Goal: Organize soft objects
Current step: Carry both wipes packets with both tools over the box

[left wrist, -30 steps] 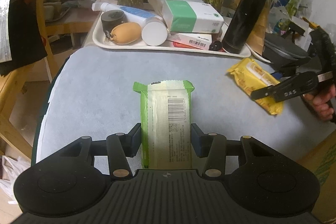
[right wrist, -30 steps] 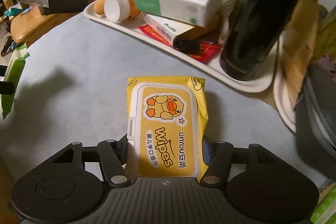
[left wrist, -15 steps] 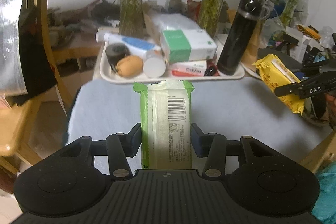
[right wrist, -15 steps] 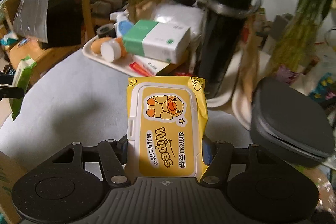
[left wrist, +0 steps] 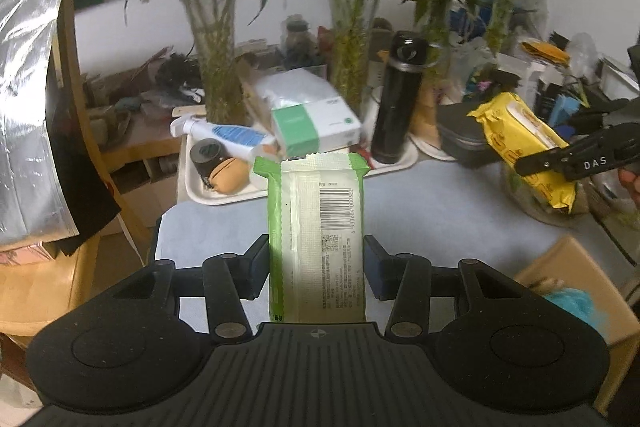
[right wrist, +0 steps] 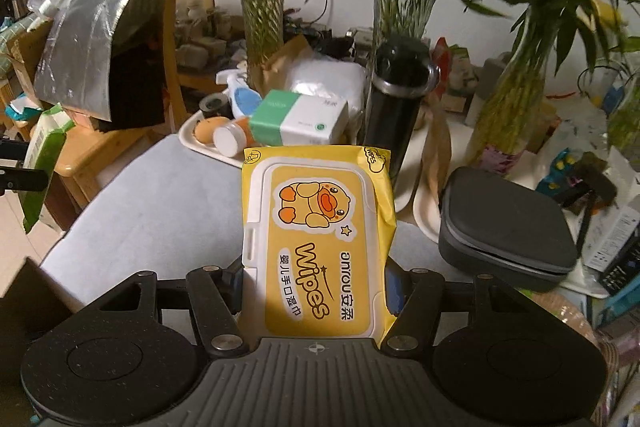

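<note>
My left gripper (left wrist: 316,261) is shut on a green and white tissue pack (left wrist: 318,227), held in the air above the grey-blue table (left wrist: 440,211). My right gripper (right wrist: 316,285) is shut on a yellow wipes pack (right wrist: 320,235) with a duck picture, also held above the table. The yellow pack and the right gripper show at the right of the left wrist view (left wrist: 524,155). The green pack shows at the left edge of the right wrist view (right wrist: 44,151).
A white tray (left wrist: 208,195) at the table's far edge holds a green-white tissue box (left wrist: 316,123), a black flask (left wrist: 396,107), bottles and small items. Glass vases with bamboo stand behind. A grey case (right wrist: 508,231) lies right. A cardboard box (left wrist: 572,291) sits near right.
Both grippers have risen from the table and pulled back, each lifting its pack; the table and tray now look farther away and lower.
</note>
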Demonstrator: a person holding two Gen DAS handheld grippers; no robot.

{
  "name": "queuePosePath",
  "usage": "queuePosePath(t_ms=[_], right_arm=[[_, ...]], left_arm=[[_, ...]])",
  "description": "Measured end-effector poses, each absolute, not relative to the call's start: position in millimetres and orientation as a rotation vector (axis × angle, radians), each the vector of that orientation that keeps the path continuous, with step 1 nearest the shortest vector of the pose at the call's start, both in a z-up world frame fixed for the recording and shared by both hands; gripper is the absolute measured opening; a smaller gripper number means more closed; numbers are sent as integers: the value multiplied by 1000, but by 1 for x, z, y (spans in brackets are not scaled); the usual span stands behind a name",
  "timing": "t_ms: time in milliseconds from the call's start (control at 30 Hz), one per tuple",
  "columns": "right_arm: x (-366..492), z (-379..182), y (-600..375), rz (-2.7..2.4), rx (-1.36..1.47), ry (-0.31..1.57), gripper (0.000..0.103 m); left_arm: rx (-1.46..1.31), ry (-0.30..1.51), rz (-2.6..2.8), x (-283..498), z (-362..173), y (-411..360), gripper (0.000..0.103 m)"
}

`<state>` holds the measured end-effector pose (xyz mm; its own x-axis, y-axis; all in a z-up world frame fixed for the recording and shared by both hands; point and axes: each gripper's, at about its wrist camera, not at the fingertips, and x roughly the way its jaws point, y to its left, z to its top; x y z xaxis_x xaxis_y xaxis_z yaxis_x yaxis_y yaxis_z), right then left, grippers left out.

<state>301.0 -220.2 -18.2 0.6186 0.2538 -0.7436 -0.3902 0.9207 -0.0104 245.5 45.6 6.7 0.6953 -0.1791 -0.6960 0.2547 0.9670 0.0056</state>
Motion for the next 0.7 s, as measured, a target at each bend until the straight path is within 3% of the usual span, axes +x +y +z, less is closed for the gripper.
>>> queuePosePath(t_ms=[333, 700], right_arm=[[241, 14, -220, 391, -160, 798, 65], [191, 31, -215, 414, -165, 780, 65]], left_arm=[[77, 841, -298, 208, 29, 23, 47], [-26, 965, -342, 181, 14, 8, 47]])
